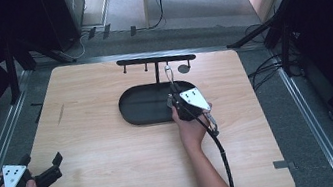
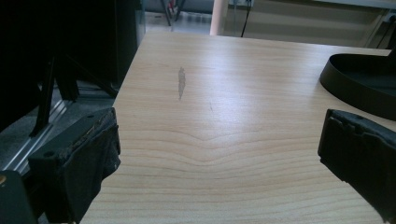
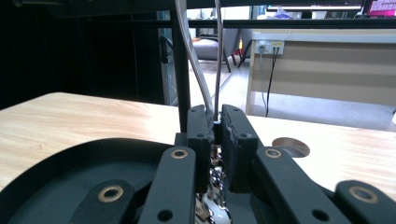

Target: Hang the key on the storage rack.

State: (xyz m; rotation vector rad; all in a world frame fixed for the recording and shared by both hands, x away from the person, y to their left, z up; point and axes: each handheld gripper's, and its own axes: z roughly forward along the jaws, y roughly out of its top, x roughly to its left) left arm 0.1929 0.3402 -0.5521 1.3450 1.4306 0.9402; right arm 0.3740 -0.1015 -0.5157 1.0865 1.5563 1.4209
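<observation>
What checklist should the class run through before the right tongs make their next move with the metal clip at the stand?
1. Right tongs shut on the metal clip: ok, the pads press its lower end.
2. Clip's top loop reaches the stand's crossbar: ok in the high view; whether it sits on a hook, cannot tell.
3. Black tray lies flat on the table under the tongs: ok.
4. Left tongs open and away from the stand, at the table's near left corner: ok.
5. Right tongs' cable trails back along the forearm, clear of the stand: ok.
</observation>
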